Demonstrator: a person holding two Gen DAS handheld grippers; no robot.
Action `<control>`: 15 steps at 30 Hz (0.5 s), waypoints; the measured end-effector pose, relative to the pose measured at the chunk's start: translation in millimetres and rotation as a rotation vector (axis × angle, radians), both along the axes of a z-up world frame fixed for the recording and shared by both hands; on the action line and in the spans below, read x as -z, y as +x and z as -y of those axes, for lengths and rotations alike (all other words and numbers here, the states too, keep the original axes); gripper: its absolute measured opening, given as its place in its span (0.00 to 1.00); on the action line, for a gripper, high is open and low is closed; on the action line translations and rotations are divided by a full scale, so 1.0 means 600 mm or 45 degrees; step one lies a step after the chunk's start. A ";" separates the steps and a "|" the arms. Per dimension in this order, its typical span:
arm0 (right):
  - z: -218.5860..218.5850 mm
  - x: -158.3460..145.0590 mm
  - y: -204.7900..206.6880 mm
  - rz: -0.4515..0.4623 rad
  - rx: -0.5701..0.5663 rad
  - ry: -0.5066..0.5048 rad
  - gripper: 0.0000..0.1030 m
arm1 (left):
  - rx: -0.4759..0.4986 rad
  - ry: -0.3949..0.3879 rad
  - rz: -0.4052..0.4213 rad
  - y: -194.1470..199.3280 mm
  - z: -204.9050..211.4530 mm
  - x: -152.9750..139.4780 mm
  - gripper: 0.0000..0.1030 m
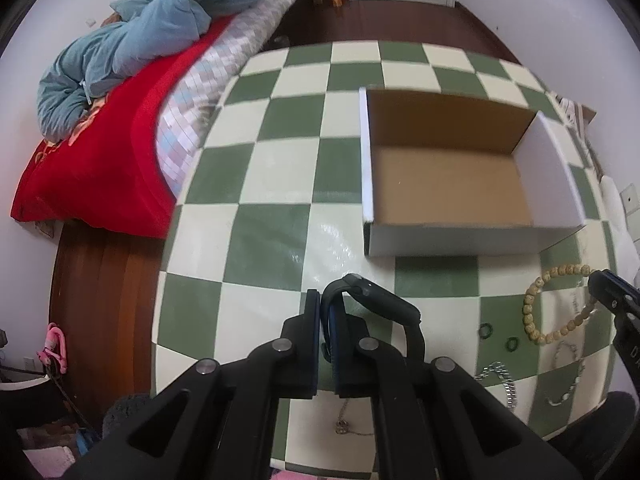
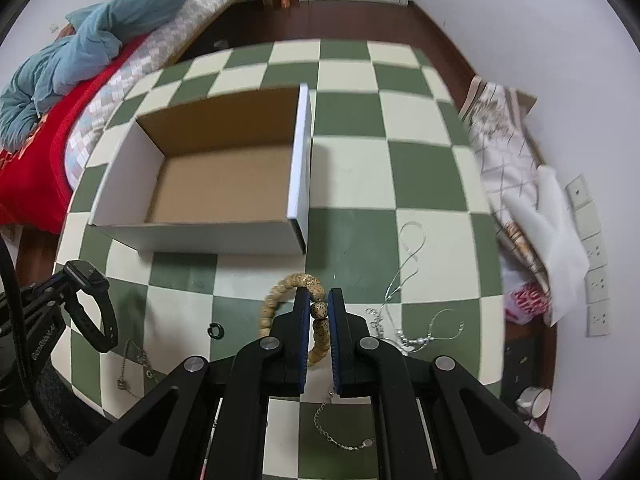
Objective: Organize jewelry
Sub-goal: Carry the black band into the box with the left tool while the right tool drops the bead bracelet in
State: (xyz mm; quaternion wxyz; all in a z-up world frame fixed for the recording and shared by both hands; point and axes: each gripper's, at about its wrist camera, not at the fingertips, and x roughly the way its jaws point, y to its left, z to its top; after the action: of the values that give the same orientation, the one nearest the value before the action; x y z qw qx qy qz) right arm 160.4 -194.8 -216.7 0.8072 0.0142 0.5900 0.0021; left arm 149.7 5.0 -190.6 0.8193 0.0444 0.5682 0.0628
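Note:
An open white cardboard box (image 1: 472, 236) (image 2: 208, 236) stands empty on the green-and-cream checked table (image 1: 272, 240) (image 2: 432, 188). My left gripper (image 1: 325, 312) is shut on the strap of a black smartwatch (image 1: 380, 300) and holds it above the table, near the box's front; the watch also shows in the right wrist view (image 2: 86, 280). My right gripper (image 2: 320, 300) is shut on a tan beaded bracelet (image 2: 276, 300), which also shows in the left wrist view (image 1: 536, 312).
Loose jewelry lies on the table: silver chains (image 2: 404, 280) (image 1: 504, 384), a thin bracelet (image 2: 340, 436), dark green rings (image 1: 486, 330) (image 2: 216, 329), a gold chain (image 1: 344, 424). A bed with a red cover (image 1: 100, 168) stands left. Patterned cloth (image 2: 504, 140) lies right.

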 end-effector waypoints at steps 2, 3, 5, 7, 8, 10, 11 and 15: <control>0.000 -0.019 -0.003 0.032 0.003 -0.005 0.09 | 0.002 -0.008 0.025 0.003 0.003 -0.019 0.02; 0.000 -0.028 -0.004 0.046 0.007 -0.004 0.09 | 0.001 -0.014 0.040 0.004 0.006 -0.029 0.02; 0.003 -0.050 -0.001 0.074 0.010 -0.004 0.09 | 0.000 -0.023 0.071 0.024 0.001 -0.044 0.02; 0.005 -0.070 0.000 0.101 0.014 -0.008 0.09 | 0.001 -0.032 0.098 0.033 -0.001 -0.063 0.02; 0.006 -0.082 0.000 0.118 0.016 -0.007 0.09 | 0.001 -0.039 0.115 0.036 0.001 -0.074 0.02; 0.006 -0.107 0.003 0.154 0.021 -0.008 0.09 | 0.008 -0.048 0.146 0.046 0.003 -0.093 0.02; 0.007 -0.123 0.005 0.176 0.024 -0.004 0.09 | 0.009 -0.055 0.160 0.051 0.004 -0.103 0.02; 0.006 -0.170 0.019 0.240 0.016 0.006 0.09 | 0.031 -0.093 0.200 0.076 0.013 -0.138 0.02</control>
State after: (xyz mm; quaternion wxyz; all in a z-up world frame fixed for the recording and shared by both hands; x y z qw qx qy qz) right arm 172.0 -198.6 -114.9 0.8592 0.0195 0.5113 -0.0002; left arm 195.2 -2.7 -107.9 0.8630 0.0165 0.5036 0.0354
